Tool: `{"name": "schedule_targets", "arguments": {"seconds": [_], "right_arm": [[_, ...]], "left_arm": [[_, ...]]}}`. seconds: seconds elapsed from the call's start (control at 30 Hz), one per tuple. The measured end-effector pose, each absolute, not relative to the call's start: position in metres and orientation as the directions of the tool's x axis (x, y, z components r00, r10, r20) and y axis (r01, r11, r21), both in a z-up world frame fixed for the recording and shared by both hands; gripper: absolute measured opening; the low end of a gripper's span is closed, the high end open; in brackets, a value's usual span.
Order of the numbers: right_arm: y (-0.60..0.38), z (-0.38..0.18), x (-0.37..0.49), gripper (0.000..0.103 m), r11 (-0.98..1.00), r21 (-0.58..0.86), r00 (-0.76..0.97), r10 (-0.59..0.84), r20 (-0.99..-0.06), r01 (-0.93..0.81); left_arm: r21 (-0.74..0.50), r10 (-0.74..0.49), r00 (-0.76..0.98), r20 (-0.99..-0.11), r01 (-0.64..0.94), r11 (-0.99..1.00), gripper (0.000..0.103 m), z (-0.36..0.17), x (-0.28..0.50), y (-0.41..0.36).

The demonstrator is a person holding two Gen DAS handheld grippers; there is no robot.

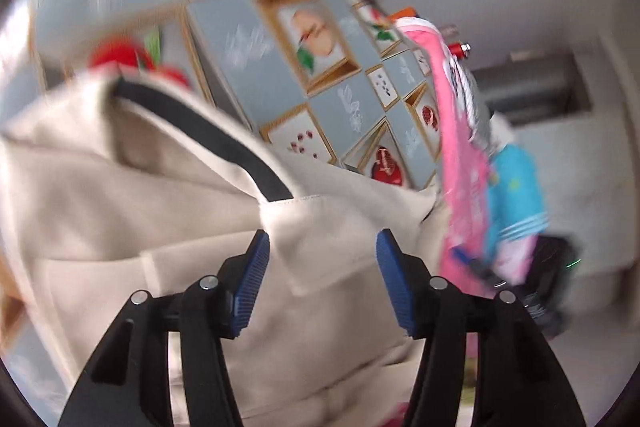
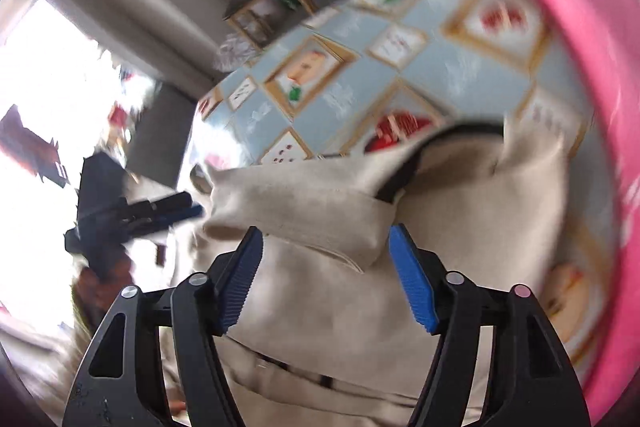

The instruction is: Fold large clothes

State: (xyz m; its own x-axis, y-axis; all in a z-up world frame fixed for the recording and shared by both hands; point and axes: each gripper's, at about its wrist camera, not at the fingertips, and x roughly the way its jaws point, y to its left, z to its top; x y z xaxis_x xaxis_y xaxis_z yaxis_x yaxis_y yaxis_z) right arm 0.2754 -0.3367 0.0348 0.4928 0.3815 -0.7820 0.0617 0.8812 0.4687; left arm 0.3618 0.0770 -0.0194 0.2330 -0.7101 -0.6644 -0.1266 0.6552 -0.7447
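Note:
A large beige garment (image 1: 168,211) with a black-lined collar lies bunched on the patterned tablecloth. My left gripper (image 1: 322,243) is open, its blue pads (image 1: 252,279) on either side of a beige fabric edge, not closed on it. In the right wrist view the same beige garment (image 2: 320,307) fills the lower middle. My right gripper (image 2: 326,239) is open with a folded beige flap between the jaws. The left gripper (image 2: 176,207) shows at the left of that view, at the garment's edge. Both views are motion-blurred.
The tablecloth (image 1: 240,39) is grey-blue with framed fruit pictures. A pink garment (image 1: 456,131) and a blue one (image 1: 516,187) lie at the right; the pink one (image 2: 580,27) also fills the right wrist view's right side. A wooden stool (image 2: 264,3) stands beyond the table.

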Motion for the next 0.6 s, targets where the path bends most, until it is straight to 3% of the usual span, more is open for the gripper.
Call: {"name": "schedule_targets", "arguments": {"seconds": [0.17, 0.6], "right_arm": [[-0.355, -0.004, 0.292, 0.065, 0.775, 0.604, 0.415, 0.495, -0.763, 0.186], [-0.365, -0.046, 0.298, 0.062, 0.612, 0.74, 0.364, 0.645, -0.672, 0.28]], "left_arm": [[-0.725, -0.704, 0.182, -0.687, -0.239, 0.646, 0.054, -0.038, 0.375, 0.067], [-0.646, -0.621, 0.181, -0.763, -0.241, 0.724, 0.049, -0.041, 0.378, 0.073]]}}
